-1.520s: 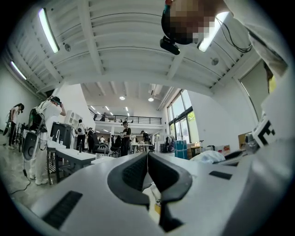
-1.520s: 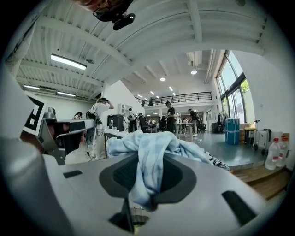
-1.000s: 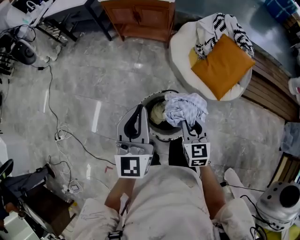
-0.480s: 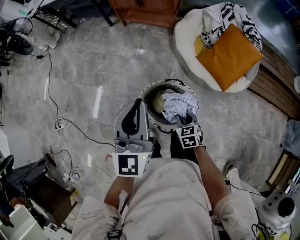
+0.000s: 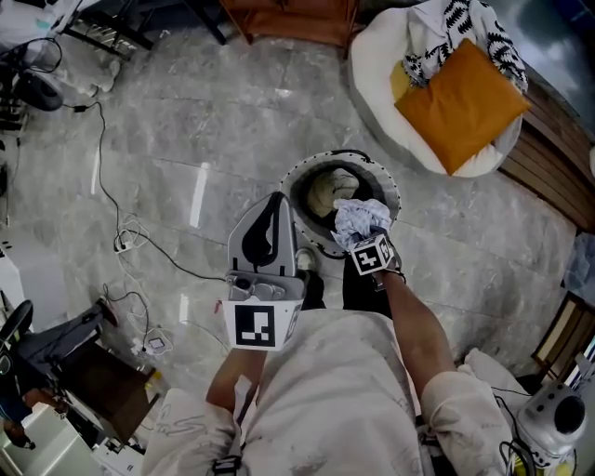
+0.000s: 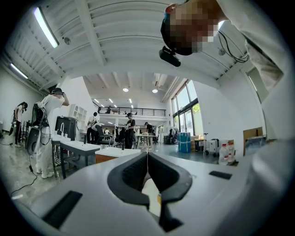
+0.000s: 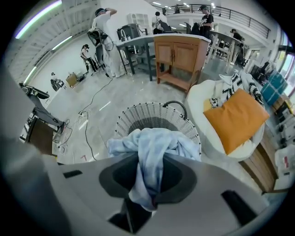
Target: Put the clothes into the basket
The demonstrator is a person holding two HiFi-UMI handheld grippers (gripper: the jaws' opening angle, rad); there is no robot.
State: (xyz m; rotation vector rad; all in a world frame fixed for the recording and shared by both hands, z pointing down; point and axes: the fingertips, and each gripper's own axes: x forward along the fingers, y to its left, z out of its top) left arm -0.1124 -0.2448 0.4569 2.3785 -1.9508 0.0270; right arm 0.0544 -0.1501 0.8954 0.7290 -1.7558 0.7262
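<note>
One big grey marble-look floor (image 5: 186, 139) fills most of the head view, with black cables (image 5: 107, 186) trailing across its left side. Top right there's a round white beanbag seat (image 5: 367, 84) with an orange cushion (image 5: 460, 102) on it and a black-and-white patterned cloth (image 5: 456, 28) bunched up behind that.

Next size down is the basket (image 5: 296, 181), round, white and woven with an open lattice wall. It stands on the floor right in front of the person. A cream-coloured garment (image 5: 325, 193) already sits in the bottom.

The main thing is the pale blue-white garment (image 7: 152, 147). It's thin, soft and crumpled into a loose wad with lots of folds. It hangs over the near right edge of the basket, right at rim level. The right tool (image 5: 367, 246) points steeply down and is clamped on it, and a strip of the fabric trails back between the jaws.

The left tool (image 6: 147, 159) is held level, beside the basket rather than over it. Its jaws are pressed together with nothing between them.
</note>
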